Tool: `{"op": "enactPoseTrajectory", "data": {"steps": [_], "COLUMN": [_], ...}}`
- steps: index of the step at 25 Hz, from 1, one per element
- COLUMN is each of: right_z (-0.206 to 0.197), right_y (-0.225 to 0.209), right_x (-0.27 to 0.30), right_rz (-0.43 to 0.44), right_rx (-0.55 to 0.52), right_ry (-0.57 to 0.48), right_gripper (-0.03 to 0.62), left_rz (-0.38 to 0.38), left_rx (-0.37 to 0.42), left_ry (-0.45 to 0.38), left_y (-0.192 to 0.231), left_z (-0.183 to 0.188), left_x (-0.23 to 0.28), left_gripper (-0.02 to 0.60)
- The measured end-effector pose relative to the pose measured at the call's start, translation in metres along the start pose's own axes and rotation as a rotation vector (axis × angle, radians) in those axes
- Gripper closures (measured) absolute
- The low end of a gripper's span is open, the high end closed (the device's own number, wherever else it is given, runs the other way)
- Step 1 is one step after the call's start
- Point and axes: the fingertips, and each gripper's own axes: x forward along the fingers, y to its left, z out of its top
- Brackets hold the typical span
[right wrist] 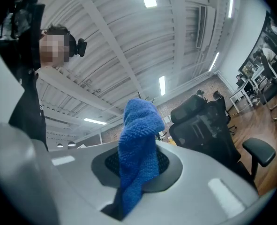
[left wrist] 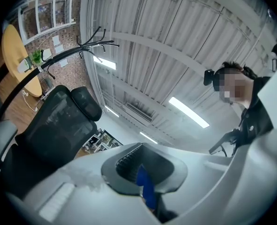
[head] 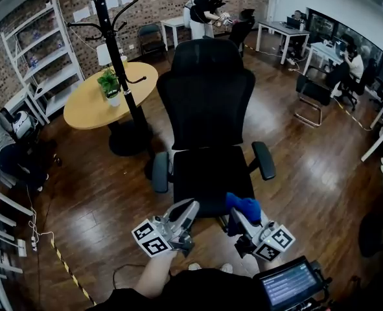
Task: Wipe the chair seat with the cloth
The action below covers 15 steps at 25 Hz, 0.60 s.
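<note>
- The black office chair point(head: 206, 96) fills the middle of the head view. Its tall backrest faces the person, and its seat point(head: 207, 173) lies bare just below centre.
- An armrest point(head: 160, 172) stands at the seat's left and another at its right.
- The right gripper point(head: 240, 218) sits low and right of centre, its marker cube nearest the person. Its claw is pinched tight on the blue cloth point(head: 244, 205).
- In the right gripper view the cloth stands up from between the jaws as a fluffy bunch. Its lower end is caught down in the seam.
- In the head view the cloth overlaps the seat's near right corner. I cannot tell whether it touches the seat.
- The left gripper point(head: 188, 209) is low and left of centre, by the seat's near edge. Its jaws are drawn together, with only a thin blue sliver showing in the seam. I cannot tell what that sliver is.
- Both gripper views look up at the ribbed ceiling and strip lights, with the chair off to one side.
- A round wooden table point(head: 91, 105) with a small potted plant point(head: 109, 83) stands at the upper left, beside a black coat stand point(head: 116, 50).
- A white shelf unit point(head: 45, 57) lines the brick wall at the far upper left.
- Another person point(head: 204, 8) stands at the top of the frame.
- A lit screen point(head: 288, 282) shows at the bottom right.
</note>
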Motion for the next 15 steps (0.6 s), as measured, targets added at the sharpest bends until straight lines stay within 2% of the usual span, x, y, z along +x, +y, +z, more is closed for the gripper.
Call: {"op": "enactPoseTrajectory", "data": {"steps": [15], "right_z": [0.027], "right_y": [-0.015], "right_x": [-0.020], "right_rz": [0.010], "right_rx": [-0.022], "right_ry": [-0.045], "right_gripper": [0.551], "left_rz": [-0.023], "left_rx": [0.050], "left_ry": [0.031], "left_y": [-0.022], "left_z": [-0.006], "left_x": [0.030], "left_gripper": [0.589]}}
